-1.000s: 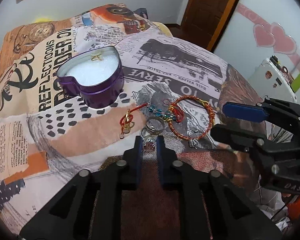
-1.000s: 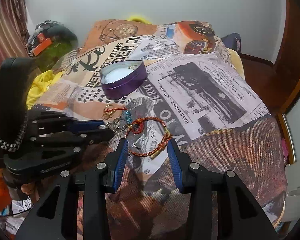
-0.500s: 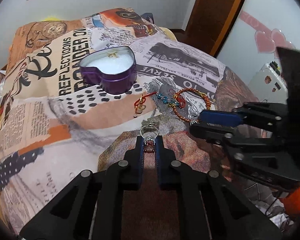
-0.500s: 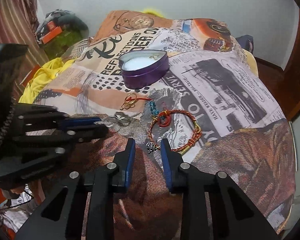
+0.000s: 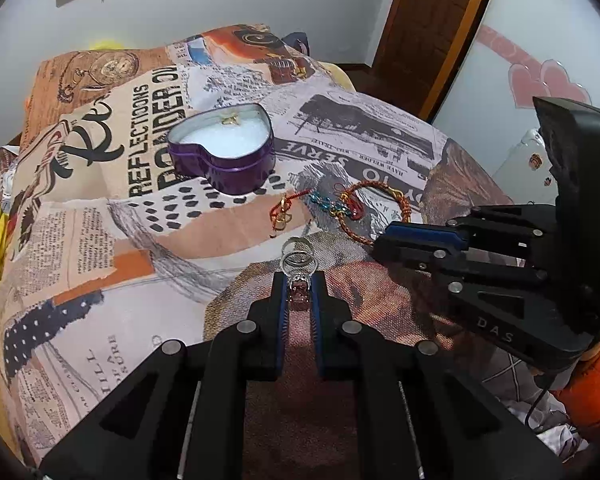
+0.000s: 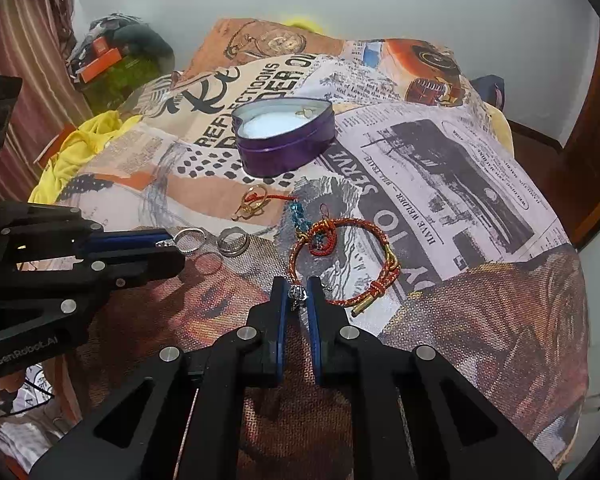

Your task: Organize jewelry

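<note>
A purple heart-shaped tin (image 5: 226,152) with white padding and a small gold piece inside stands on the bed; it also shows in the right wrist view (image 6: 286,140). My left gripper (image 5: 299,286) is shut on a silver ring with a stone (image 5: 298,266), held just above the blanket. A plain silver ring (image 6: 233,241) lies beside it. My right gripper (image 6: 298,294) is shut on a small silver charm (image 6: 297,293) at the near edge of the red-and-gold cord bracelet (image 6: 342,260). A red cord with gold rings (image 6: 254,202) and blue beads (image 6: 300,216) lie between bracelet and tin.
A printed newspaper-pattern blanket (image 5: 100,208) covers the bed. Yellow cloth (image 6: 76,148) and a cluttered pile (image 6: 120,60) lie at the left. A wooden door (image 5: 428,28) and a white cabinet with pink hearts (image 5: 540,76) stand at the right.
My left gripper has lifted the stone ring back from the pile. My right gripper has closed from wide open onto the charm at the bracelet's near edge.
</note>
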Tool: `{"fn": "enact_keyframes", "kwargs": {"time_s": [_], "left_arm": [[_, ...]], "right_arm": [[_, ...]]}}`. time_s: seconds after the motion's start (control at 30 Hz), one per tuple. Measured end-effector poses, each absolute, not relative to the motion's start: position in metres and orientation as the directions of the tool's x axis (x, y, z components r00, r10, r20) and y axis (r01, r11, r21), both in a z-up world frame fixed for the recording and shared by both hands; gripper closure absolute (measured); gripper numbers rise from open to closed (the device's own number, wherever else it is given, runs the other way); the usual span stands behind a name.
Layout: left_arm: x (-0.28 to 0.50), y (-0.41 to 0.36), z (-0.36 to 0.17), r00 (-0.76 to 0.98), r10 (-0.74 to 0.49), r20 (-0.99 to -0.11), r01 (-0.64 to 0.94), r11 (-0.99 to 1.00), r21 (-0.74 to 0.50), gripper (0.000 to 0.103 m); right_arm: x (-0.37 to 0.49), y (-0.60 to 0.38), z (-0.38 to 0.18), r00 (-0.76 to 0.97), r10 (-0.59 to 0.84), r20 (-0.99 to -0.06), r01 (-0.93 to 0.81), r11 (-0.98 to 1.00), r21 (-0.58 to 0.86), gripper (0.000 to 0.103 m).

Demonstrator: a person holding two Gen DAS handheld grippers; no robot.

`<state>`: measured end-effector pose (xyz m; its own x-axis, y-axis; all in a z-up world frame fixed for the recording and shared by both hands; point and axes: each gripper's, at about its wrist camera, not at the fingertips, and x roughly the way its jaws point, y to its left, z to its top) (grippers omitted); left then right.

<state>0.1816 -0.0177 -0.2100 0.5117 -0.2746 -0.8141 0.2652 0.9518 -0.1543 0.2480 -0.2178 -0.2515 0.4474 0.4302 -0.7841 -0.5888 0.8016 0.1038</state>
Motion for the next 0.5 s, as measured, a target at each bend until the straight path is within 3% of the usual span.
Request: {"fn": "enact_keyframes", "kwargs": {"time_s": [0.5], "left_arm": [[0.175, 0.005, -0.165, 0.614, -0.252, -0.748, 0.216, 0.965, -0.148, 0.093]], "right_arm": [[0.245, -0.223, -0.209, 0.526, 0.462, -0.714, -0.583, 0.807, 0.093, 0.094]]}}
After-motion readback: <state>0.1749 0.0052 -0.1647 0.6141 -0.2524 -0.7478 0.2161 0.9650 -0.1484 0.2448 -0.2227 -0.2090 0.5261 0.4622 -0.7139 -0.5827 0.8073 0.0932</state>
